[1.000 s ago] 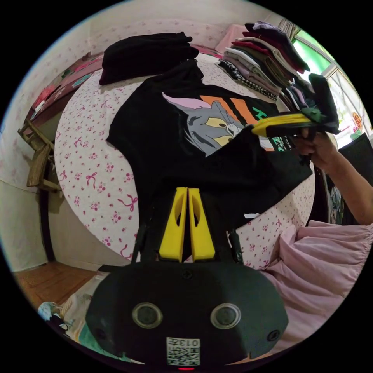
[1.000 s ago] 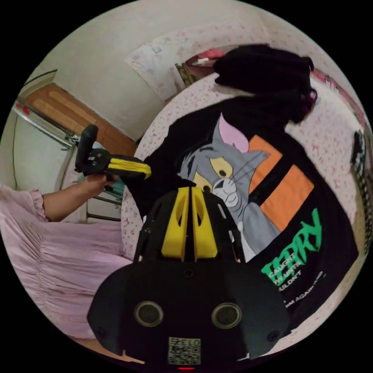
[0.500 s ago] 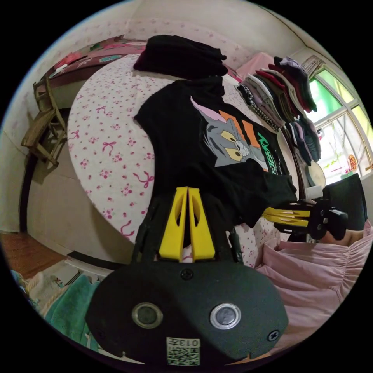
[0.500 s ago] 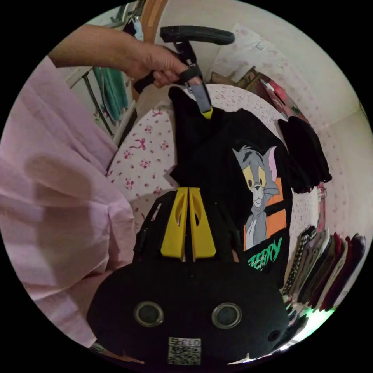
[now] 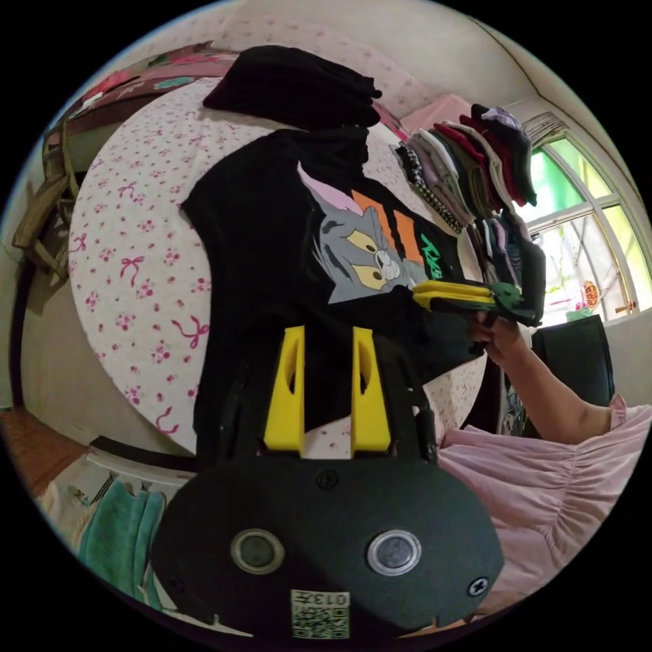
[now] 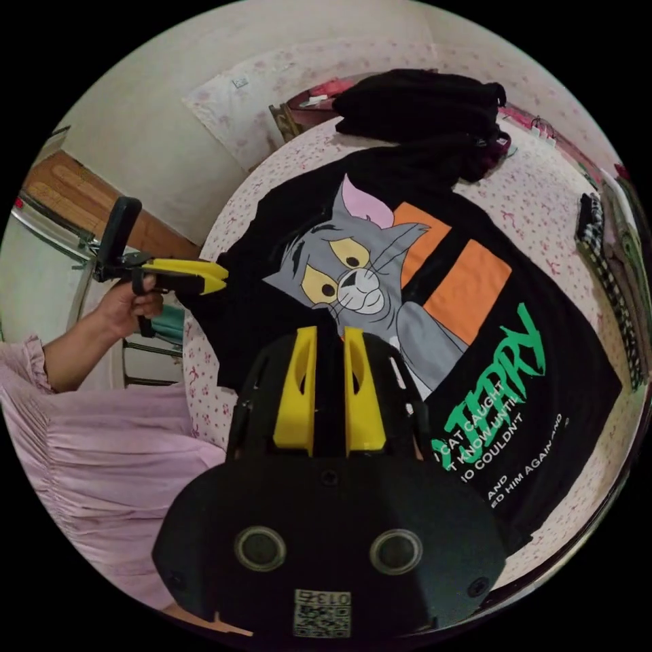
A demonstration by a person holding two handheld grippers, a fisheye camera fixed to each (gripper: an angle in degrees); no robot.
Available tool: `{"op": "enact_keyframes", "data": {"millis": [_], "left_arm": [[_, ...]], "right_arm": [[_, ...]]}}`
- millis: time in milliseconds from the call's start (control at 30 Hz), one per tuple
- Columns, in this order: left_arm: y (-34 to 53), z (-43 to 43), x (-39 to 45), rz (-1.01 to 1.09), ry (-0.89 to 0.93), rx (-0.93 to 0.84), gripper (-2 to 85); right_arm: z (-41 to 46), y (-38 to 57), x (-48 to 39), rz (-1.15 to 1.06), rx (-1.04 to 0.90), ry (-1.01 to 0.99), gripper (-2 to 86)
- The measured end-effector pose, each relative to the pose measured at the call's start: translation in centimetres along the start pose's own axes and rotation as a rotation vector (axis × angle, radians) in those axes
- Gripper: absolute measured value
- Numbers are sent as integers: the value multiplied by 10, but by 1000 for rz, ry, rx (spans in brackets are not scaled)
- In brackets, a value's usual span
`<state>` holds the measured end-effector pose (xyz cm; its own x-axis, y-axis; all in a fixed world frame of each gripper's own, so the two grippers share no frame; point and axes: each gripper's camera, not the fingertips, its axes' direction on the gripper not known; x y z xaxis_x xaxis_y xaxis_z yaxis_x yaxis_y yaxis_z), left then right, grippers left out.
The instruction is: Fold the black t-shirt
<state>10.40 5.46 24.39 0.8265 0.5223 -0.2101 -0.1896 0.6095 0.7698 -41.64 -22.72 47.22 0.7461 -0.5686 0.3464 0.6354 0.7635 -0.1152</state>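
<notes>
Black t-shirt lies spread print-up on a round table with a pink-flowered cloth; cat print and orange blocks face up, hem toward the table's near edge. Left gripper in the left gripper view: yellow jaws parted with a clear gap, black fabric and a strip of tablecloth visible between them; the shirt's near edge lies under and between the jaws, but no pinch is seen, so released. In the right gripper view the left gripper shows from the side at the shirt's left edge, held in a hand; its tips are at the fabric edge, contact not resolvable. Right gripper in its own view: jaws slightly apart, black between them; cannot tell whether that is cloth being gripped or the shirt lying behind. From the left gripper view the right gripper sits over the shirt's right side, jaws looking nearly together; grip on fabric unclear. A dark folded pile rests at the table's far side, touching the shirt's collar end. A stack of folded clothes stands beside it.
</notes>
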Motion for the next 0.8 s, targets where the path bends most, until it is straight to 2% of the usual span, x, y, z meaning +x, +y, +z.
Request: {"op": "enact_keyframes", "data": {"millis": [67,133,267,433,500,667,800], "left_arm": [[-2,6,-3,-24,-53,-29,28],[-2,5,-9,-49,-55,-20,12],[14,-8,-22,-47,-45,75,1],[39,-9,-49,-99,14,68,-1],[43,-14,-51,-86,-12,86,-1],[39,-19,-57,-67,1,110,11],[33,-12,-58,-49,47,98,43]], "right_arm": [[6,-3,4,-4,-34,-5,25],[6,-2,7,-14,-28,6,16],[-3,6,24,26,55,-33,11],[-12,22,55,166,115,-51,20],[-25,26,32,31,141,-73,26],[-13,36,-58,-349,28,-69,51],[7,48,-97,-425,-10,-8,76]]}}
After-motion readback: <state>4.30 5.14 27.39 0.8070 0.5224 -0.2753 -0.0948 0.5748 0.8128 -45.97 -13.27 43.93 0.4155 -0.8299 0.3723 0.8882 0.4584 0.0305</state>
